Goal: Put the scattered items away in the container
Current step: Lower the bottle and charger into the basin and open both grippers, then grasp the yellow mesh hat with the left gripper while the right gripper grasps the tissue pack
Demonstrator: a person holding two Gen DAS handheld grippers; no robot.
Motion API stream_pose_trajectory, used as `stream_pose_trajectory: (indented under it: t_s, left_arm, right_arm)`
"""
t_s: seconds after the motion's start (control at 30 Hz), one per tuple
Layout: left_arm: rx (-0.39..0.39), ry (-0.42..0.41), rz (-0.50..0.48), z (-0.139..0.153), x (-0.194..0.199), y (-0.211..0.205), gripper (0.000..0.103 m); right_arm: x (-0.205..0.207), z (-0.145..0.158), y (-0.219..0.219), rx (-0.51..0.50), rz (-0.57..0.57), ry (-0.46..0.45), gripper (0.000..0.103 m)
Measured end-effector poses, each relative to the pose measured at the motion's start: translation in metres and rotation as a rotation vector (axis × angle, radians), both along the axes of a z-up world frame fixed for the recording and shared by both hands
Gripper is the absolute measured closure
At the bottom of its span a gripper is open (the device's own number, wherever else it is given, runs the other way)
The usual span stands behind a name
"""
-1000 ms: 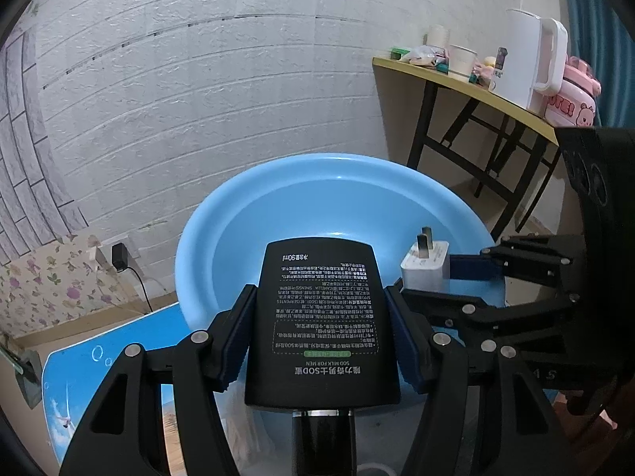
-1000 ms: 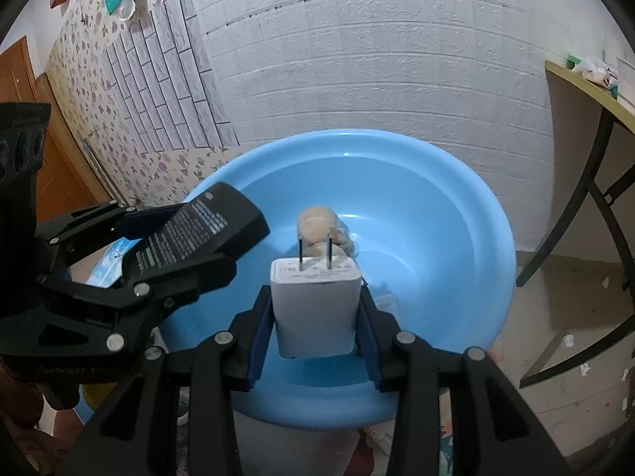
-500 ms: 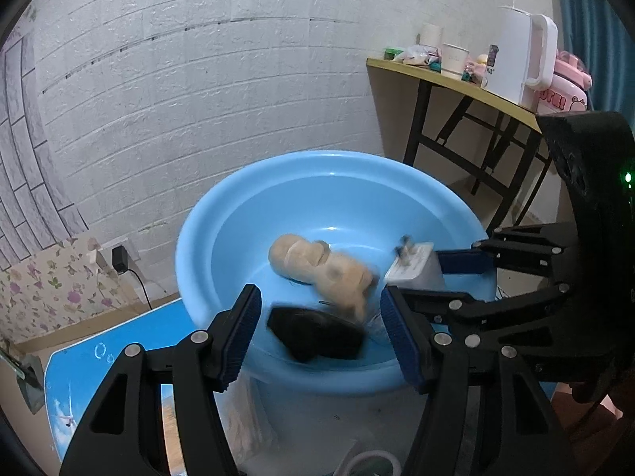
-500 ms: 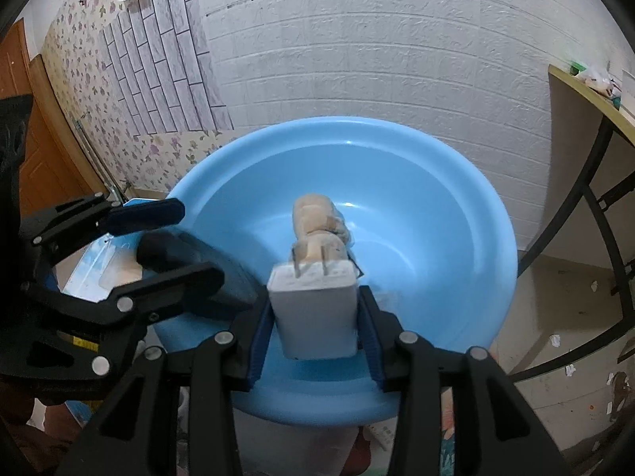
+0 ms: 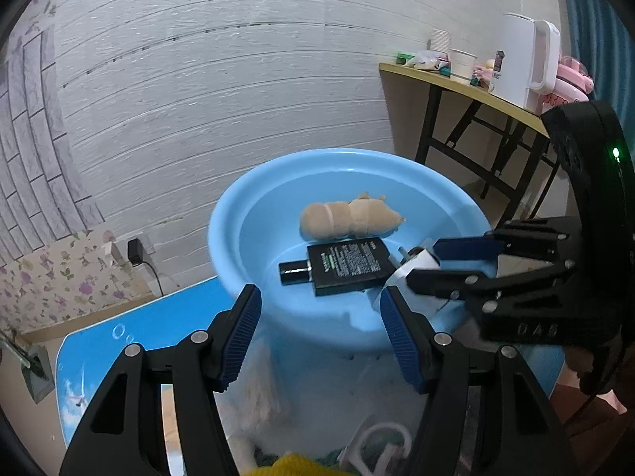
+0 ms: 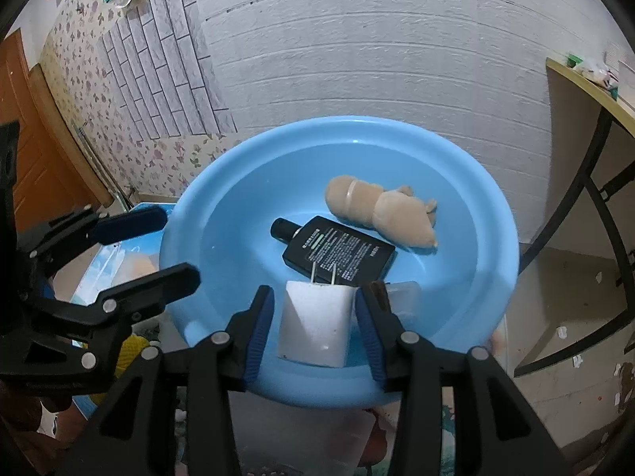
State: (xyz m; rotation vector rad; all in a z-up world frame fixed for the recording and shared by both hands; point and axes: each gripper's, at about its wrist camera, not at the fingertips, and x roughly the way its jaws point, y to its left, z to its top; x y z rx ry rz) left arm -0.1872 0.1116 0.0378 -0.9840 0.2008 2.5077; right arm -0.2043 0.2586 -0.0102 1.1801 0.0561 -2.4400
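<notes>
dropped black bottle point(image 5: 344, 265) lies in basin point(image 5: 238, 214); left tool point(image 5: 319, 337) empty, right tool point(image 6: 313, 327) releasing charger point(image 6: 313, 323).

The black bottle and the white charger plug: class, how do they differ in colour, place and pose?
The black bottle is dark and printed with text; the white charger plug is plain. The bottle lies flat in the blue basin; the plug sits tilted between the opening jaws of the right gripper, prongs forward. Both are over the basin.

I see a glossy, smooth round blue plastic basin point(image 6: 468, 182), a soft tan cloth plush toy point(image 6: 381, 210) and a matt black plastic bottle point(image 6: 337, 252).
</notes>
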Motion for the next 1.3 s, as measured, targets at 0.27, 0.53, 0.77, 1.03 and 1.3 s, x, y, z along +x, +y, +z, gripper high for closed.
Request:
stream_pose_trajectory:
  t_s: [0.27, 0.53, 0.77, 1.03, 1.3]
  left_arm:
    - [0.007, 0.005, 0.048, 0.0, 0.023, -0.021, 0.035]
    - [0.046, -0.029, 0.123, -0.009, 0.048, -0.055, 0.024]
    - [0.049, -0.058, 0.167, -0.022, 0.066, -0.075, 0.02]
    - [0.054, -0.098, 0.196, -0.036, 0.083, -0.088, 0.019]
    - [0.075, -0.134, 0.195, -0.046, 0.091, -0.088, 0.018]
  right_arm:
    - [0.016, 0.011, 0.008, -0.014, -0.03, 0.02, 0.051]
    - [0.039, 0.02, 0.017, -0.014, -0.044, 0.051, 0.051]
    - [0.052, 0.018, 0.025, -0.03, -0.059, 0.041, 0.051]
    - [0.061, 0.004, 0.03, -0.017, -0.074, 0.007, 0.044]
    - [0.067, -0.012, 0.035, -0.003, -0.083, -0.034, 0.043]
